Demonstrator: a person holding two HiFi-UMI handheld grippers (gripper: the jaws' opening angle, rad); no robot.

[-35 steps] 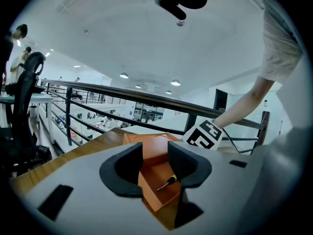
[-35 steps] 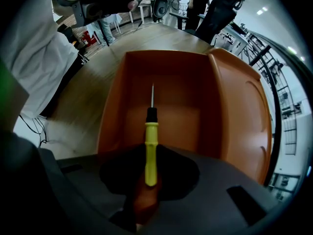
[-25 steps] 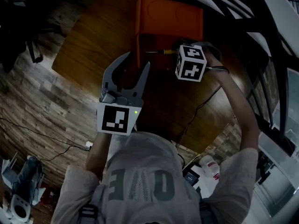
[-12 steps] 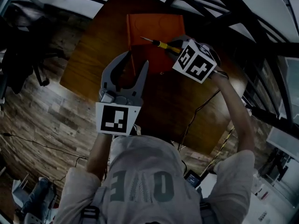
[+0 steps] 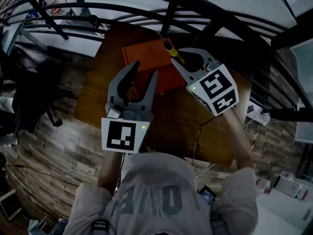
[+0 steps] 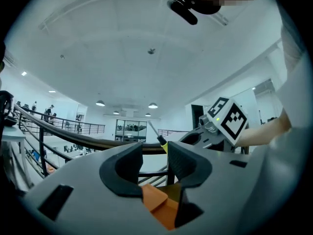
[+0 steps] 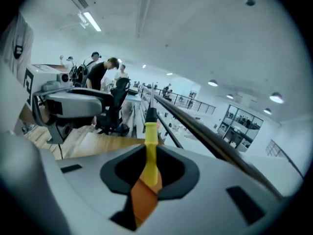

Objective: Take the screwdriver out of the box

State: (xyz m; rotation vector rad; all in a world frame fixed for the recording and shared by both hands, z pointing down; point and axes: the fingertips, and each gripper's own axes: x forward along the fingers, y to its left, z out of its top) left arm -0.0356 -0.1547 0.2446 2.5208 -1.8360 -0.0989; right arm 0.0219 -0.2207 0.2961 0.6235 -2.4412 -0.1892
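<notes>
while the right gripper (image 5: 175,58) is clenched on the yellow handle of the screwdriver (image 5: 169,46), the tool is out of the box (image 5: 142,58) and up in the air. in the head view it sits over the box's far right corner, with its dark shaft pointing away from the person (image 5: 146,195). the right gripper view shows both pads pressed against the handle (image 7: 150,146), and the black collar and thin shaft stick out past the jaws toward a long black railing (image 7: 215,136).

the left gripper (image 5: 144,71) is released, with its jaws standing apart and nothing between them. it hangs over the near edge of the box. in the left gripper view the gap between its dark pads (image 6: 188,165) shows only an orange corner of the box (image 6: 159,202) below. beyond them the screwdriver tip (image 6: 157,136) angles up beside the right gripper and its marker cube (image 6: 230,119).

the box is orange and lies open on a brown wooden table (image 5: 98,97), with a plank floor (image 5: 54,141) around it. the two grippers are near each other but apart.
</notes>
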